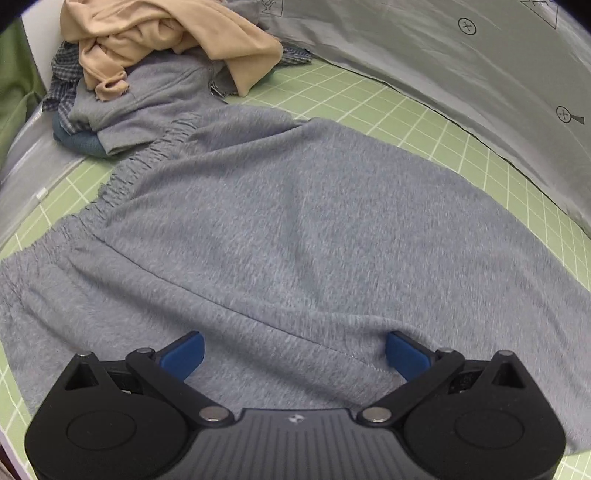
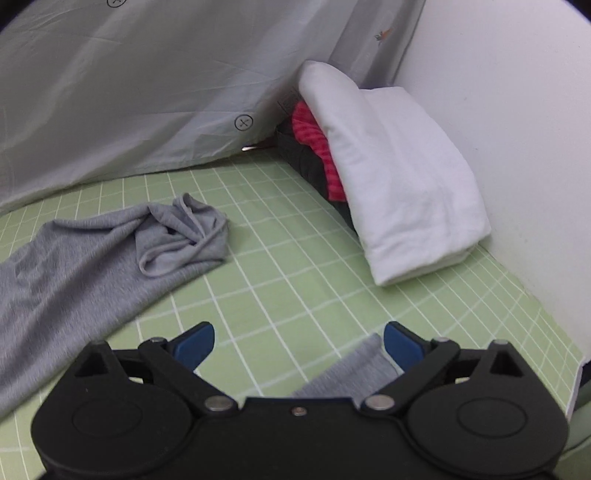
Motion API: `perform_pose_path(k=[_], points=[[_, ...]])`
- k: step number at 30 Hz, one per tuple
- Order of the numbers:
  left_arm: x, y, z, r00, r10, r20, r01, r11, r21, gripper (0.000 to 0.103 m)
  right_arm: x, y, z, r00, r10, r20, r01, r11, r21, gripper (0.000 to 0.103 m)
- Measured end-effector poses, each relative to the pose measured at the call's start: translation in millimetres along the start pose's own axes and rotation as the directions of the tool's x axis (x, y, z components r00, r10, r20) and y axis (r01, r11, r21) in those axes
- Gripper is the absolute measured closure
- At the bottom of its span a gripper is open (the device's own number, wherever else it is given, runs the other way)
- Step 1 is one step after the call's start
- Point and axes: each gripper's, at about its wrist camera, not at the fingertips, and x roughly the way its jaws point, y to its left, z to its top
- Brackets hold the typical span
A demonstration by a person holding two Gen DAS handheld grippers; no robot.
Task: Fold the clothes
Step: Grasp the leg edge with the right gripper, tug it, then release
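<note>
Both grippers (fingers apart) over grey sweatpants [image 1: 295, 221], waistband far-left.

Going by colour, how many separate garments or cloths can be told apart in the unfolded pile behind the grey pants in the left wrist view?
Tan: 1
Grey: 1
Checked: 1
Dark blue: 1
Total: 4 in the pile.

Lab bench: gridded mat [image 1: 388, 107], backdrop sheet [image 1: 443, 55]

left gripper [image 1: 294, 355]: jaws spread wide | right gripper [image 2: 299, 346]: jaws spread wide
</note>
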Motion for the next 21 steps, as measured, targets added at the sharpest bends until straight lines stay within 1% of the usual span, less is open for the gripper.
perform_pose_path(k=[1,3,4,6,7,8,9,11,14,17,19,20,21], points=[[5.4,-2.2,0.2,1.0,0.01,-0.013,-0.01,1.0,0.012,0.0,5.6,6.5,7.6,1.0,0.009,0.004,-0.009,1.0,-0.003,0.007],[14.9,-6.3,0.3,0.999,0.029,-0.031,-0.028,0.999,0.034,0.0,18.4,21.4,20.6,0.999,0.031,0.021,-0.03,0.999,-0.032,0.021],[15.2,-6.7,-0.1,0.999,0.03,-0.015,-0.03,0.999,0.03,0.0,24.3,29.4,26.1,0.999,0.042,0.032,-0.04,0.998,-0.052,0.024],[16.2,-6.8,0.6,0.999,0.034,-0.007,-0.034,0.999,0.014,0.0,34.6,46.1,34.4,0.996,0.068,0.049,-0.063,0.993,-0.103,0.037],[16.3,-7.4,1.0,0.999,0.037,-0.006,-0.037,0.999,0.009,0.0,39.9,54.5,38.0,0.995,0.084,0.054,-0.076,0.989,-0.128,0.039],[16.5,-8.1,1.2,0.999,0.04,-0.001,-0.04,0.999,0.007,0.0,45.9,62.7,40.8,0.994,0.099,0.054,-0.089,0.985,-0.151,0.045],[16.7,-8.6,0.8,0.999,0.044,0.007,-0.044,0.999,0.006,0.0,52.6,70.5,43.3,0.993,0.11,0.052,-0.099,0.98,-0.174,0.047],[16.8,-9.8,-0.2,0.998,0.05,0.022,-0.05,0.999,0.001,0.0,66.2,85.2,47.9,0.991,0.122,0.048,-0.109,0.97,-0.217,0.048],[16.6,-10.0,-2.1,0.998,0.053,0.04,-0.053,0.999,-0.002,0.0,87.2,100.0,53.0,0.995,0.089,0.041,-0.075,0.961,-0.268,0.049],[16.1,-10.8,-4.6,0.997,0.055,0.06,-0.054,0.999,-0.003,0.0,107.0,102.0,57.3,0.997,0.072,0.002,-0.068,0.948,-0.312,0.049],[16.1,-11.3,-5.7,0.996,0.057,0.068,-0.056,0.998,-0.006,0.0,114.7,101.1,61.4,0.997,0.082,-0.01,-0.08,0.935,-0.346,0.067],[16.4,-11.5,-5.8,0.996,0.058,0.072,-0.057,0.998,-0.008,0.0,117.1,99.7,65.2,0.995,0.097,-0.012,-0.095,0.929,-0.357,0.093],[16.6,-11.8,-5.8,0.995,0.059,0.075,-0.058,0.998,-0.01,0.0,120.0,98.0,70.8,0.994,0.111,-0.01,-0.107,0.925,-0.365,0.101]])
